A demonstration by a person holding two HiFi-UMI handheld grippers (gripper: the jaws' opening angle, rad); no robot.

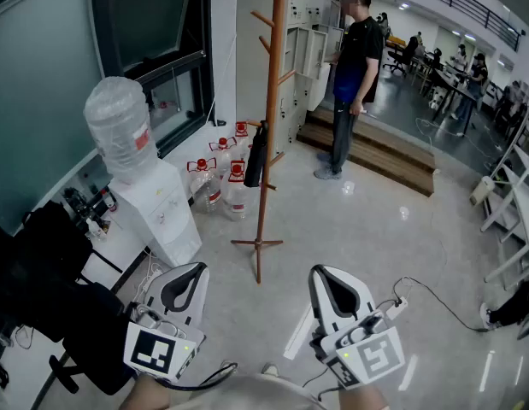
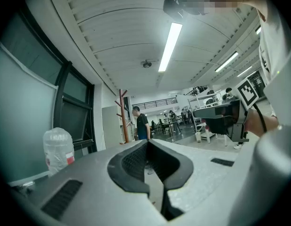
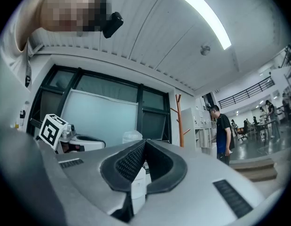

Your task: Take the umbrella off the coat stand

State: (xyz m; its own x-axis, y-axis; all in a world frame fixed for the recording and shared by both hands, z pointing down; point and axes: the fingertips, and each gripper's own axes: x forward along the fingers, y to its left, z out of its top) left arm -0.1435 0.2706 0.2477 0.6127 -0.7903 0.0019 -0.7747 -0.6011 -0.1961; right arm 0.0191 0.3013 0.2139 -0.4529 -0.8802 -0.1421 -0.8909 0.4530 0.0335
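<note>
1. Both pairs of fingers are closed and hold nothing. The left gripper and right gripper hover low in front of you, well short of the stand, each with its tips pressed together.
2. The umbrella is black and folded. It hangs on the left side of the wooden coat stand, from a low peg, and lies against the pole.
3. It will likely be light, with a stiff shaft inside loose, slippery fabric. Squeezing the cloth alone may let it slide through.
4. Take hold high up, just under the peg, where the fingers can close on the shaft and not only on fabric. How it hooks on is too small to tell from here.
5. The pegs slant upward, so it probably needs lifting before it comes away to the left.
6. The stand is slim on thin cross feet. A sideways tug could rock it, so a free gripper on the pole may help.
7. On the left, the water dispenser with its bottle stands near your path.
8. The floor jugs sit just beyond the umbrella, close to where it would swing.
9. A person stands far right, well apart from the stand.
10. A cable trails across the floor on the near right.
</note>
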